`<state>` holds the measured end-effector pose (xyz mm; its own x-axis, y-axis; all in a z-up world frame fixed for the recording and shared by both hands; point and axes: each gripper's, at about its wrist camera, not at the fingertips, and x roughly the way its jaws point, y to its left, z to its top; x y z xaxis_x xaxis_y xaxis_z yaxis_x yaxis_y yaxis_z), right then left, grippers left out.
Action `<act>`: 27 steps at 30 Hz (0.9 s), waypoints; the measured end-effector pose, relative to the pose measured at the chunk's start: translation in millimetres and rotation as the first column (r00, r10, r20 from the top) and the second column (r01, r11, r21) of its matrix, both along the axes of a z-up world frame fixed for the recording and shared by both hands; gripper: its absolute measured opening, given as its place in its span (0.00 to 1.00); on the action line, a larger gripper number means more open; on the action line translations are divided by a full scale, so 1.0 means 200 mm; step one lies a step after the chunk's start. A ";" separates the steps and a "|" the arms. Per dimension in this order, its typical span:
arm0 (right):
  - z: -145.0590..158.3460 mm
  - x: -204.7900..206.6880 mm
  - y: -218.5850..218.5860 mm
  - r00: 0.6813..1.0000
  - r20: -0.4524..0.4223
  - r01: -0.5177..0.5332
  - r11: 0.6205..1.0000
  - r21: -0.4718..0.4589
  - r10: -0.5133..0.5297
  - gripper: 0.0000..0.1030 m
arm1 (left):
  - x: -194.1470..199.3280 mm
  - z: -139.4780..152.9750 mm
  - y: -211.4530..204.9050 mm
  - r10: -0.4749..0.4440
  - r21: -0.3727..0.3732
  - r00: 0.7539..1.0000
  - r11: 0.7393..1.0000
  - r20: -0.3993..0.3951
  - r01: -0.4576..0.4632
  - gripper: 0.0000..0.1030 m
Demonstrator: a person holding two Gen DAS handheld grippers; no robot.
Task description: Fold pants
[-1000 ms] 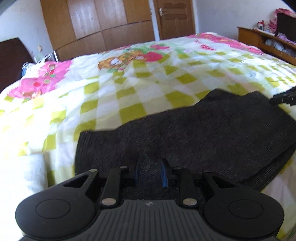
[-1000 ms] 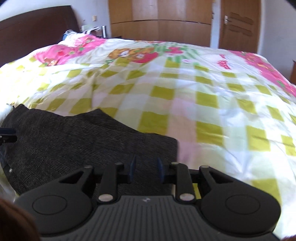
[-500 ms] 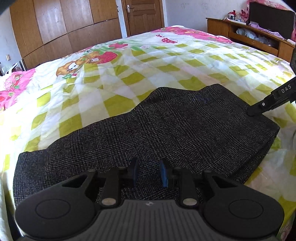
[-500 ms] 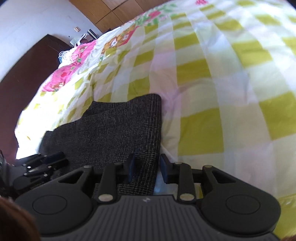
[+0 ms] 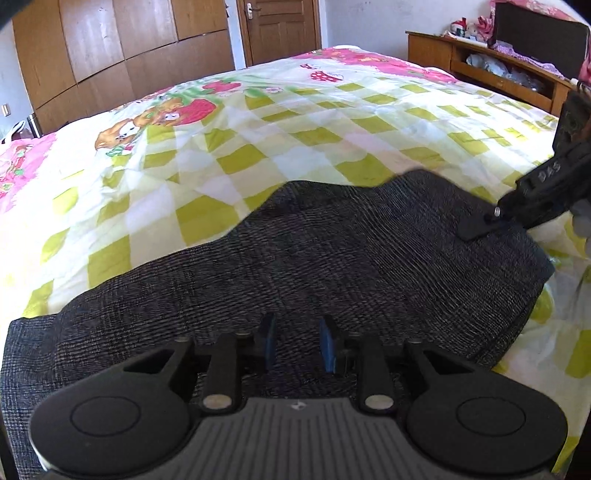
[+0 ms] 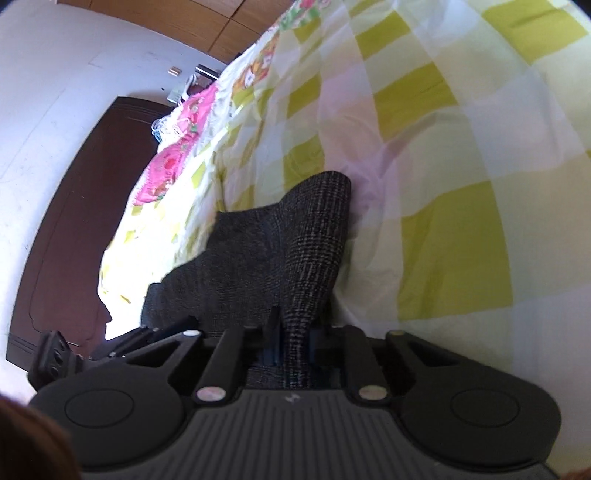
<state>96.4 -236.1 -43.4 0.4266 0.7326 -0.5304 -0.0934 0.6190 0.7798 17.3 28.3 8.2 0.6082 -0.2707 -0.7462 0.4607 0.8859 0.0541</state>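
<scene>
Dark grey checked pants (image 5: 332,273) lie folded lengthwise on a bed with a yellow-green checked quilt (image 5: 295,147). My left gripper (image 5: 297,345) hovers over the near edge of the pants with its blue-padded fingers apart and nothing between them. My right gripper (image 6: 293,341) is rolled on its side and shut on the right end of the pants (image 6: 314,243), a fold of cloth pinched between its fingers. In the left wrist view the right gripper (image 5: 487,223) rests on the pants' right end.
A wooden wardrobe (image 5: 122,51) and a door (image 5: 280,26) stand beyond the bed. A low wooden shelf (image 5: 491,70) with toys runs along the right. A dark headboard (image 6: 70,221) is at the left of the bed.
My right gripper has rolled onto its side and closed on the right end of the pants. My left gripper has shifted slightly over the near edge, still open.
</scene>
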 end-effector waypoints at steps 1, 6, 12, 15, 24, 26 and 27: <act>0.02 -0.01 -0.02 1.000 0.012 0.010 1.000 -0.011 -0.010 0.10 | 0.00 0.00 -0.03 -0.020 -0.002 1.000 1.000 -0.004 0.020 0.37; 0.08 -0.04 -0.20 0.996 0.021 0.085 0.992 -0.089 -0.083 0.09 | -0.02 -0.03 -0.25 -0.128 -0.028 0.992 0.991 -0.018 0.128 0.38; 0.16 -0.10 -0.32 0.991 0.039 0.133 0.964 -0.229 -0.127 0.09 | -0.03 0.00 -0.35 -0.148 -0.047 0.989 0.988 0.005 0.148 0.38; 0.18 -0.13 -0.33 0.989 0.045 0.148 0.948 -0.283 -0.141 0.13 | -0.04 0.04 -0.29 -0.084 -0.037 0.995 0.996 0.049 0.086 0.38; 0.43 -0.31 -0.28 0.940 0.262 0.325 0.814 -0.482 -0.220 0.20 | -0.14 0.05 -0.13 -0.021 0.036 0.995 0.999 0.099 0.018 0.39; 0.49 -0.31 -0.20 0.938 0.299 0.304 0.832 -0.465 -0.175 0.21 | -0.14 0.10 -0.12 -0.020 0.026 0.989 1.000 0.147 0.016 0.39; 0.51 -0.29 -0.13 0.939 0.312 0.281 0.841 -0.463 -0.142 0.21 | -0.12 0.12 -0.11 -0.009 0.023 0.986 1.000 0.169 0.006 0.39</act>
